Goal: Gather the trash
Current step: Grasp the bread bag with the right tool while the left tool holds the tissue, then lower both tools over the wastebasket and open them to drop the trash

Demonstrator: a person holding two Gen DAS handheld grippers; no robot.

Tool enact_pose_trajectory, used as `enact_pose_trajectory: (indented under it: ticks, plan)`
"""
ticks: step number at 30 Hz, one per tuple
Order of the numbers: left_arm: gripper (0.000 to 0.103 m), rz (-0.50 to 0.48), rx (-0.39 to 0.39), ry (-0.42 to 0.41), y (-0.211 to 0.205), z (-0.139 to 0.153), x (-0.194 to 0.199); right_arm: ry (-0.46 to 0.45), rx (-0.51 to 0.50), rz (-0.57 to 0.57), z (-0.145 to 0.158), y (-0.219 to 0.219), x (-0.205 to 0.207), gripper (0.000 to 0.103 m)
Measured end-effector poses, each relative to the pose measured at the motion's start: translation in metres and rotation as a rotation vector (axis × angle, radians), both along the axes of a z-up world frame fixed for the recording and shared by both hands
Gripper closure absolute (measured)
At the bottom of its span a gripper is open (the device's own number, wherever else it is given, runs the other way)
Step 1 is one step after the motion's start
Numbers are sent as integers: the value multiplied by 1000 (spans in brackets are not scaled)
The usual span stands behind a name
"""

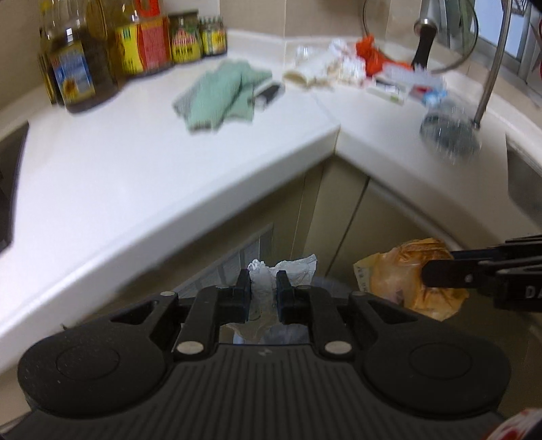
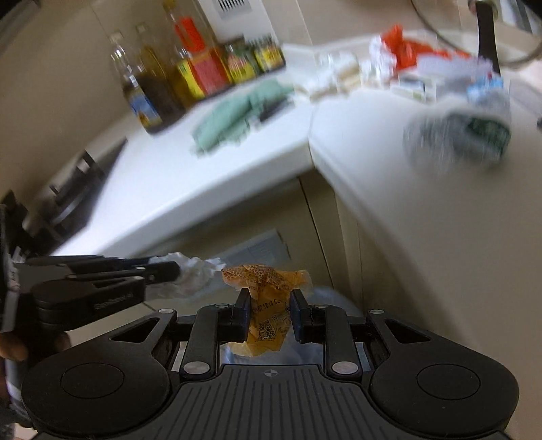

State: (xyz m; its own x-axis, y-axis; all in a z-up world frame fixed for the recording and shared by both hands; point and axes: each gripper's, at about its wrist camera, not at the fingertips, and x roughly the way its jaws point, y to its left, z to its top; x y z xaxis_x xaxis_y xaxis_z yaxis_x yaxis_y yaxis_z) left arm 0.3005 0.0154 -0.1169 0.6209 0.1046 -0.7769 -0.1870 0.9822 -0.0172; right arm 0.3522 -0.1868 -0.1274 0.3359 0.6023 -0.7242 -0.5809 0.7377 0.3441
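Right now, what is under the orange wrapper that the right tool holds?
Under the orange wrapper, gripped by the right tool, shows pale bluish plastic, perhaps a bin liner. The tool's body covers the rest, so whether a bin stands there cannot be seen.

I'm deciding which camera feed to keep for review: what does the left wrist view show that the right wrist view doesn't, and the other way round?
Only the left wrist view shows the curved metal faucet neck and the sink edge at far right.

Only the right wrist view shows the white vented panel on the wall behind the bottles, and print on the orange wrapper.

Both show the left gripper shut on white crumpled paper, the right gripper shut on the orange wrapper, the green cloth, the oil bottles and the litter pile on the counter.
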Motion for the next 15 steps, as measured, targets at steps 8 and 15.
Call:
enact_pose_trajectory:
  ticks: [8,15]
  plan:
    - [90,-34,-33,74,1,-44,-3,37,-59,-34,-51,10,-2,79]
    - [89,-41,-44,107,2,-64,1,57,-85,-55,-77,9,-2,78]
